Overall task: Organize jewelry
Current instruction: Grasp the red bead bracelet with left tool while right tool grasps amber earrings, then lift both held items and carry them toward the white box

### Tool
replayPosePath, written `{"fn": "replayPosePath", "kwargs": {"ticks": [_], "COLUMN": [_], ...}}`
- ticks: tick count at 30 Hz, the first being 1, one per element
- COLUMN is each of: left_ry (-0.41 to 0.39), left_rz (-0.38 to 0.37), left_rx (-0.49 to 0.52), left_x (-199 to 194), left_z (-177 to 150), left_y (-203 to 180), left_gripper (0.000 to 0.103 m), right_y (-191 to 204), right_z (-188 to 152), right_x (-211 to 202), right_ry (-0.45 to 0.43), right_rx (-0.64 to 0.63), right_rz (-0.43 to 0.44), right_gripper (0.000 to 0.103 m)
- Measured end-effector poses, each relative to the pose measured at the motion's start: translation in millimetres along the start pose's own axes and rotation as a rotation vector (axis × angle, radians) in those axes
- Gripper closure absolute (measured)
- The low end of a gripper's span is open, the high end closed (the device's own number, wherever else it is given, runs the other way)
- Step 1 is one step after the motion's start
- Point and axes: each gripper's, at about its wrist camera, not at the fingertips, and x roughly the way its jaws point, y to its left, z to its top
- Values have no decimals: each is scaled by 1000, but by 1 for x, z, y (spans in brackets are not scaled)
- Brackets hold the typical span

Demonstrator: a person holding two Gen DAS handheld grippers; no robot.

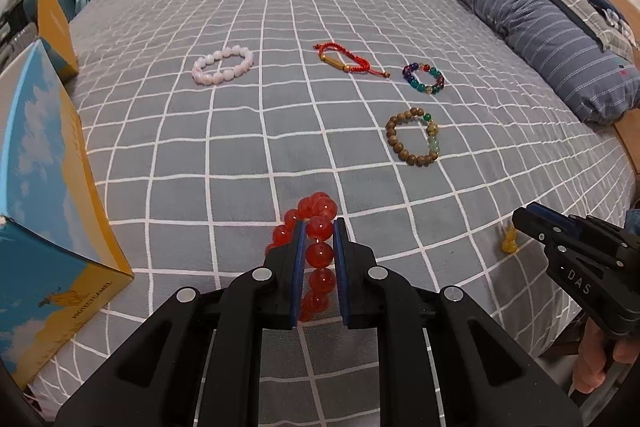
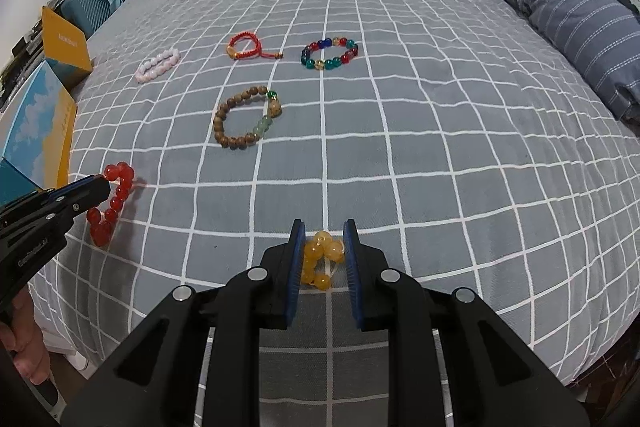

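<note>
My left claw (image 1: pixel 319 227) pinches the red bead bracelet (image 1: pixel 316 251), part of it draped on the bed (image 1: pixel 240 167). My right claw (image 2: pixel 325 229) is closed on the yellow bead bracelet (image 2: pixel 320 259). Ahead of both lie the wooden bracelet (image 2: pixel 246 119), multicoloured bracelet (image 2: pixel 330 54), red cord bracelet (image 2: pixel 250 47) and pink bracelet (image 2: pixel 158 66); a box (image 1: pixel 52 227) stands left.

Red bracelet (image 1: pixel 316 247) lifted; yellow bracelet (image 2: pixel 322 259) pinched.

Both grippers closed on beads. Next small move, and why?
Probably carry the left gripper leftward to the open blue-and-yellow cardboard box. Its pads clamp the red glass-bead bracelet, which hangs partly clear of the grey checked bedspread. The right gripper pinches the yellow bead bracelet, still low.
</note>
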Motion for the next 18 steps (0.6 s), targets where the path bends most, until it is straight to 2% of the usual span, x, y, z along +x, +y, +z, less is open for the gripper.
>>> {"fn": "replayPosePath", "kwargs": {"ticks": [16, 17, 18], "left_ry": [-27, -30, -33], "left_rz": [5, 8, 10], "left_rx": [-4, -3, -3], "left_x": [-22, -24, -25], "left_z": [18, 19, 20], "left_y": [3, 2, 2], "left_gripper": [90, 90, 90], "right_y": [4, 4, 5], "right_z": [23, 25, 27], "right_x": [-22, -23, -25], "right_ry": [-59, -63, -65], "right_rx": [-2, -2, -2], "right_rz": [-4, -4, -5], "right_gripper": [84, 99, 103]}}
